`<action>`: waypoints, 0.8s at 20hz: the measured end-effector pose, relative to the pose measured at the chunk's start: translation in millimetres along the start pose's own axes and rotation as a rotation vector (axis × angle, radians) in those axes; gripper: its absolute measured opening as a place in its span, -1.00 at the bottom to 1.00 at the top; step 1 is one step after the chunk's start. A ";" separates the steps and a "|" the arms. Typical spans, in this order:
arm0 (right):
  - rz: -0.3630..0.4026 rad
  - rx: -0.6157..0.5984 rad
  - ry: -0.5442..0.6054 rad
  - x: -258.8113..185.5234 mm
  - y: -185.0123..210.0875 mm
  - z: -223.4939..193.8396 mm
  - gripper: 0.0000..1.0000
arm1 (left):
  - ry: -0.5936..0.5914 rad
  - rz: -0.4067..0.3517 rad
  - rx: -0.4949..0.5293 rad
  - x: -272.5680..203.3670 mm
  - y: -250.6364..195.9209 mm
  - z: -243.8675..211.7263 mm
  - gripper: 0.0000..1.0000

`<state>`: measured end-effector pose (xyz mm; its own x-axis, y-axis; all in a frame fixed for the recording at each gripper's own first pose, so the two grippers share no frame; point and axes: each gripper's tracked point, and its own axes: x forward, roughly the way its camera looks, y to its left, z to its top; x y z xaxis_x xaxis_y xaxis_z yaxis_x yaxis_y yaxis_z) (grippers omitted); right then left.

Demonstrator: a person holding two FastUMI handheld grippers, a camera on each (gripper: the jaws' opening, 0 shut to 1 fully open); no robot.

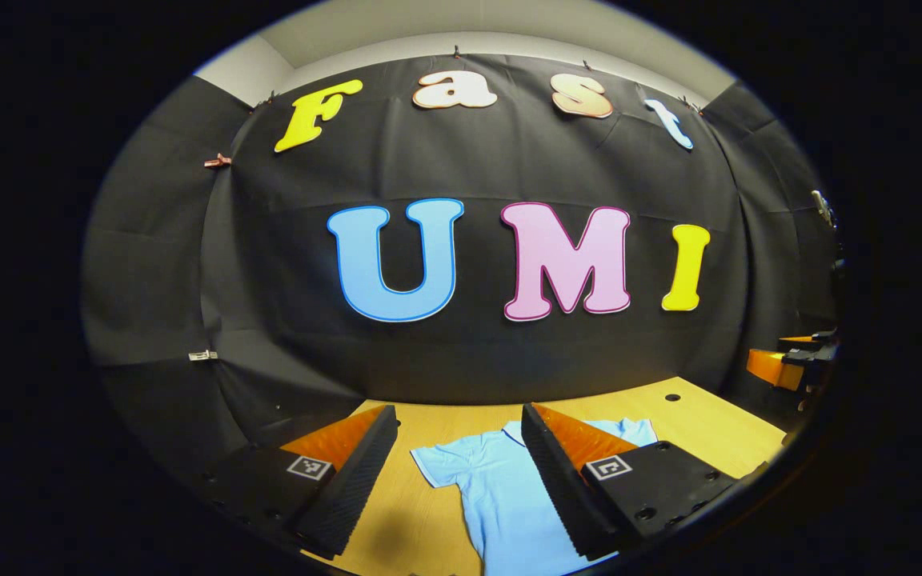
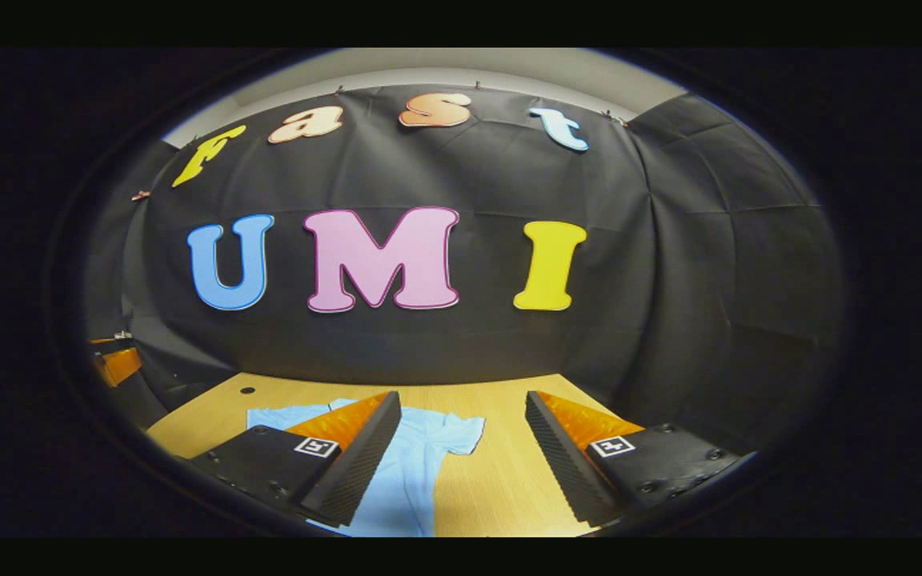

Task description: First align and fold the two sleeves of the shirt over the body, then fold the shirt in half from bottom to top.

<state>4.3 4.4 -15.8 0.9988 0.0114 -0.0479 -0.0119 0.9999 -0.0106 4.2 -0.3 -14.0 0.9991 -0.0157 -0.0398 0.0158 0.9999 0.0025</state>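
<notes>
A light blue short-sleeved shirt (image 1: pixel 501 488) lies flat on the wooden table (image 1: pixel 701 424), collar toward the back wall, both sleeves spread out. My left gripper (image 1: pixel 458 472) hovers open above the shirt's left sleeve and shoulder, nothing between its fingers. In the right gripper view the same shirt (image 2: pixel 413 464) lies on the table (image 2: pixel 501 472) with its right sleeve pointing toward the middle. My right gripper (image 2: pixel 461 460) hangs open above that sleeve's edge and the bare wood beside it. The shirt's lower part is hidden below both views.
The black cloth wall closes the table's far side and both flanks. A small round hole (image 1: pixel 672 397) sits in the tabletop near the back; the right gripper view shows that hole (image 2: pixel 246 390) too. An orange and black device (image 1: pixel 789 364) shows at the far right edge of the left gripper view.
</notes>
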 end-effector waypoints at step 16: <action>0.054 -0.045 0.260 157.8 -19.4 -85.1 0.94 | 0.088 0.131 0.018 21.0 16.8 -25.4 0.99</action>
<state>158.1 -14.1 -108.2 0.9510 0.0558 -0.3042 -0.0728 0.9964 -0.0446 24.4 16.3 -40.1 0.9853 0.1161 -0.1253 -0.1130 0.9931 0.0313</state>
